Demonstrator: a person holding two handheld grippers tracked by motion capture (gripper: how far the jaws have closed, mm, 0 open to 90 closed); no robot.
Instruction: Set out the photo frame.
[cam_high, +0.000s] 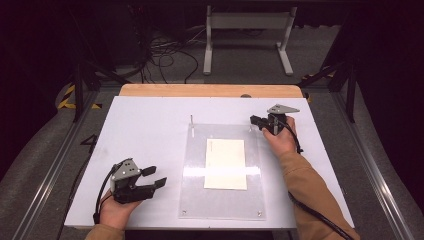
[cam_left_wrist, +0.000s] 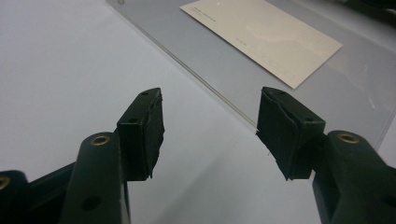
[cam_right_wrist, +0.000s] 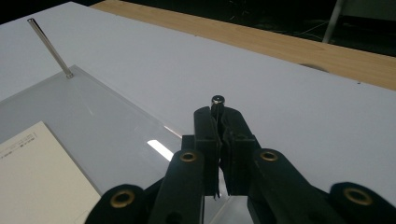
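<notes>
Pin (cam_right_wrist: 217, 100) upright at far right corner of clear plate (cam_high: 195, 200), clamped by right hand-held gripper (cam_right_wrist: 218, 122), likely to pull or seat it. Card (cam_high: 225, 163) flat mid-plate. Left hand-held gripper (cam_left_wrist: 210, 128) apart, idle over white surface (cam_high: 145, 125). Second pin (cam_right_wrist: 49, 46) untouched at other far corner.

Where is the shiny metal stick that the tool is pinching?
In the right gripper view, the metal pin stands upright between the right tool's closed jaws, at the far right corner of the clear plate, right of the paper card.
</notes>
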